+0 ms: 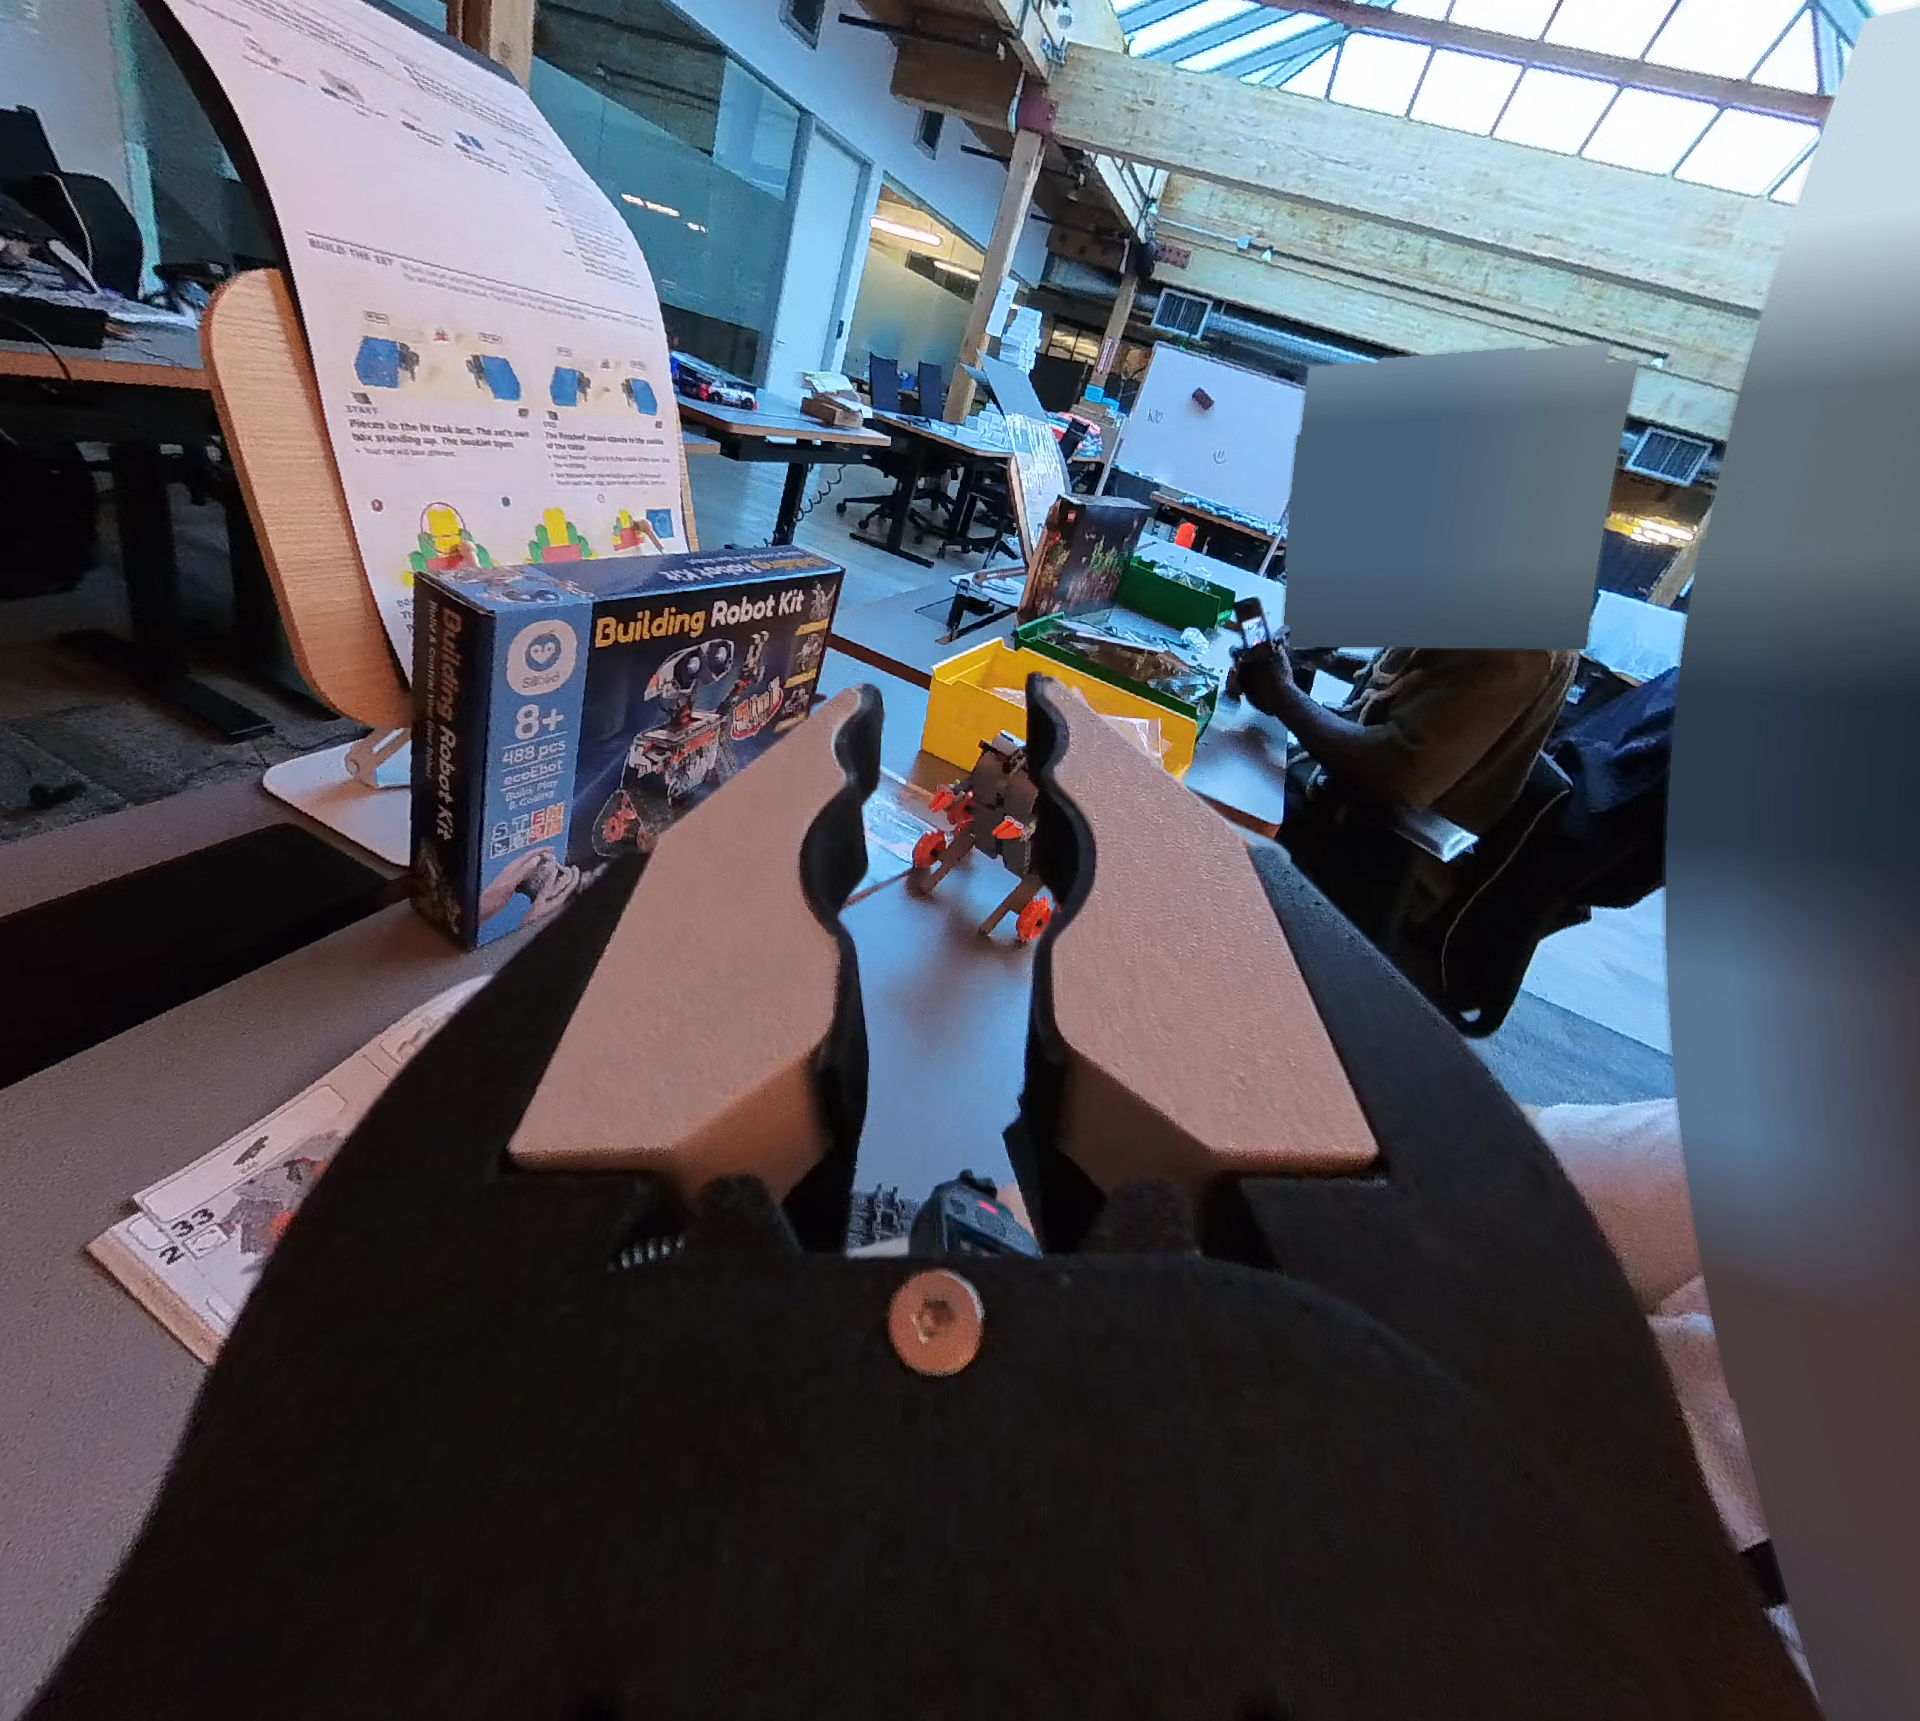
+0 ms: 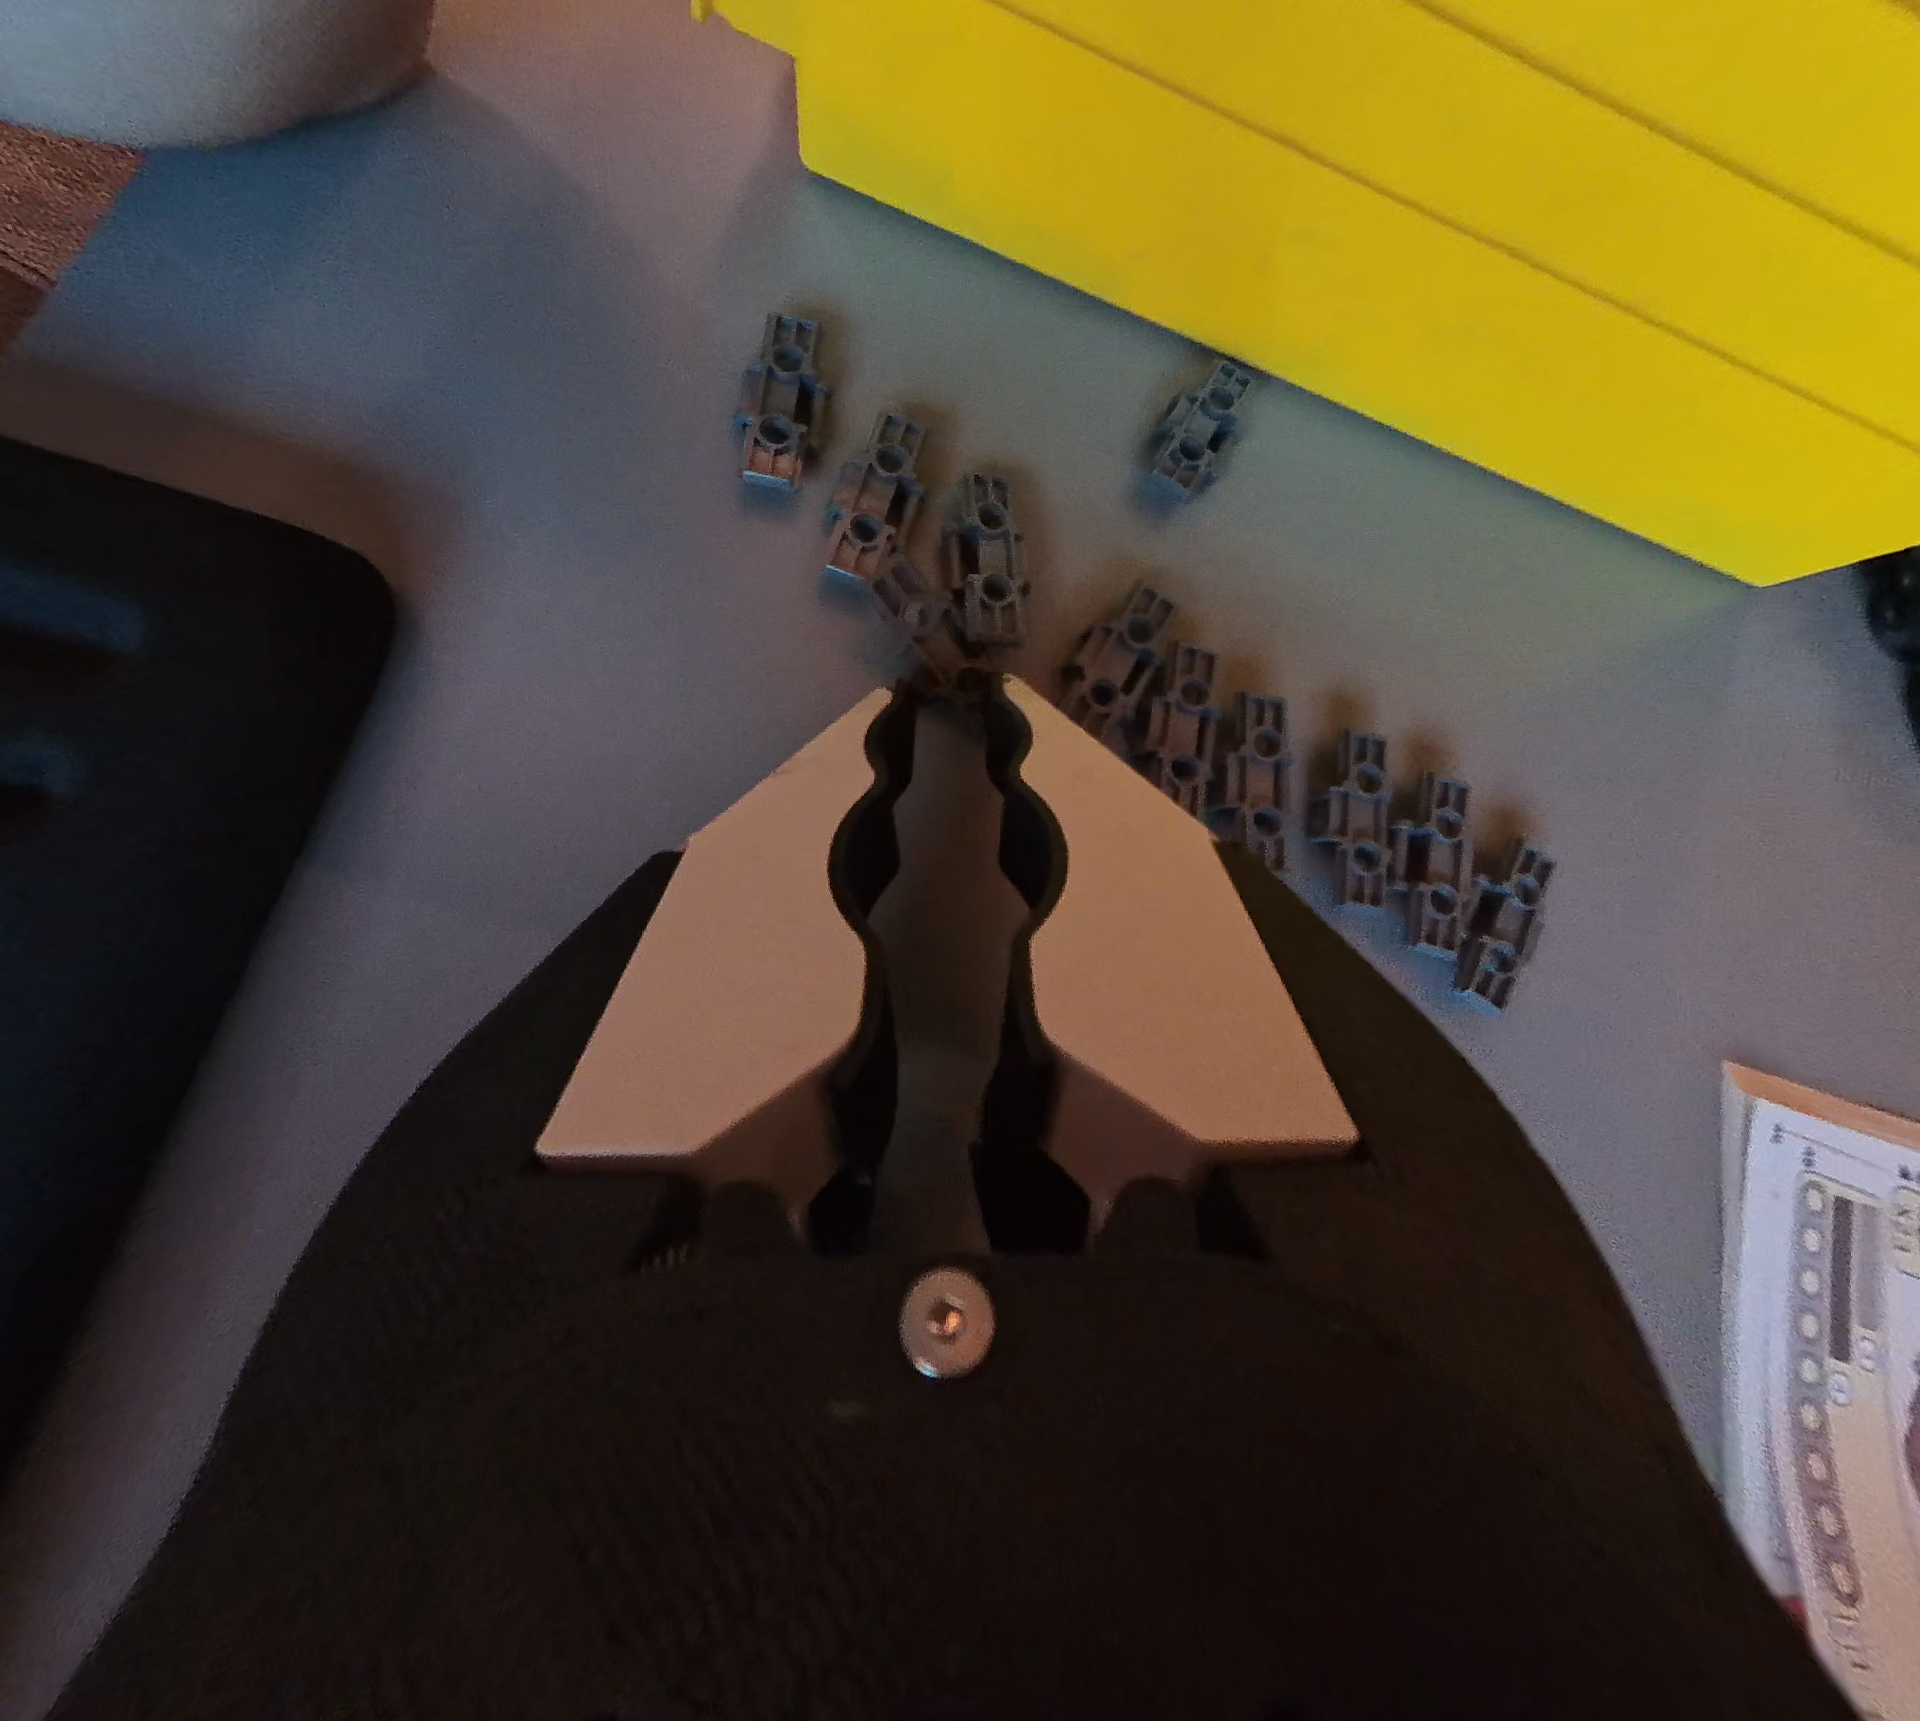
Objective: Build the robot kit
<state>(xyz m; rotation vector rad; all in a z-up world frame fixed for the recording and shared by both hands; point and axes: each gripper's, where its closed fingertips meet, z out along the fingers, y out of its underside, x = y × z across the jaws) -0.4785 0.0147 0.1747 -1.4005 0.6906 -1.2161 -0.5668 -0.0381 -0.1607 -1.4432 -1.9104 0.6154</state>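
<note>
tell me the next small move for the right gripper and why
Probably lift it straight up a little. The right gripper looks pinched on one small grey connector piece that leans against a neighbouring connector, so a gentle vertical lift should free it without scattering the row beside the yellow bin.

Grey connector pieces (image 2: 1262, 762), a yellow bin (image 2: 1351, 165), a blue kit box (image 1: 582, 736).
</note>
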